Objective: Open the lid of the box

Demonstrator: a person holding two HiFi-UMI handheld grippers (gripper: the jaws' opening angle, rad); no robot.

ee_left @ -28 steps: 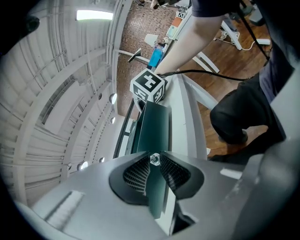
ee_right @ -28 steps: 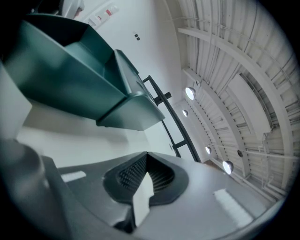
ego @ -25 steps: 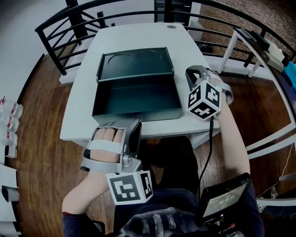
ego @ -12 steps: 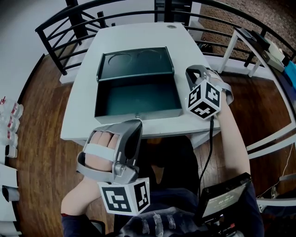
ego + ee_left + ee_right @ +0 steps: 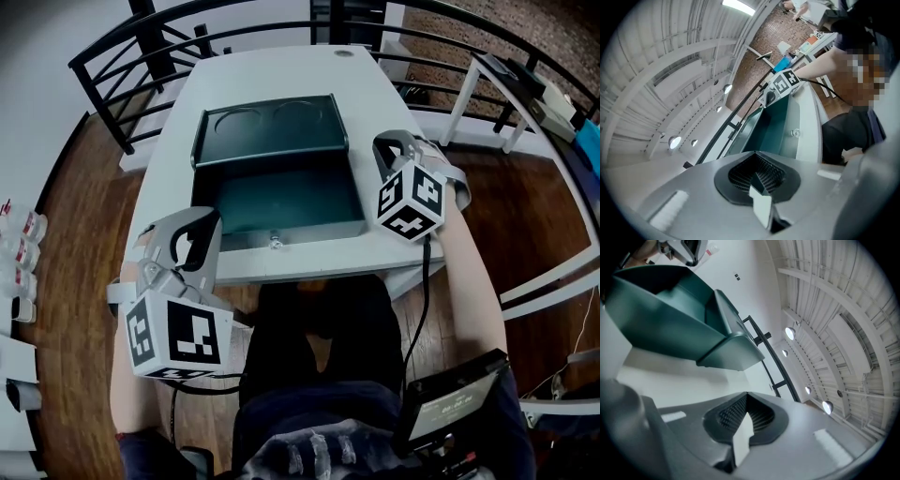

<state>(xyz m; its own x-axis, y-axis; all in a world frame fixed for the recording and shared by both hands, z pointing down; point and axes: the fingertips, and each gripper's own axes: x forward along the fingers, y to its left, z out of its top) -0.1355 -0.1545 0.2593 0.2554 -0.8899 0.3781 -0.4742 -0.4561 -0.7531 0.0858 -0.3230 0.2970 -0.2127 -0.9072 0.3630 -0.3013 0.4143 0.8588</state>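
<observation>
A dark green box stands on the white table with its lid swung fully back and lying flat behind it. The inside looks empty. A small metal latch knob sits on the front wall. My left gripper hovers at the table's front left corner, apart from the box, jaws shut on nothing. My right gripper rests beside the box's right wall, also shut and empty. In the left gripper view the box lies ahead; in the right gripper view the box fills the upper left.
A black metal railing curves round the table's far and left sides. A second white table stands at the right. The floor is wood. A device with a screen hangs near the person's waist.
My left gripper has drawn back from the box's front edge and swung left to the table's corner. The right gripper and the open lid have stayed put.
</observation>
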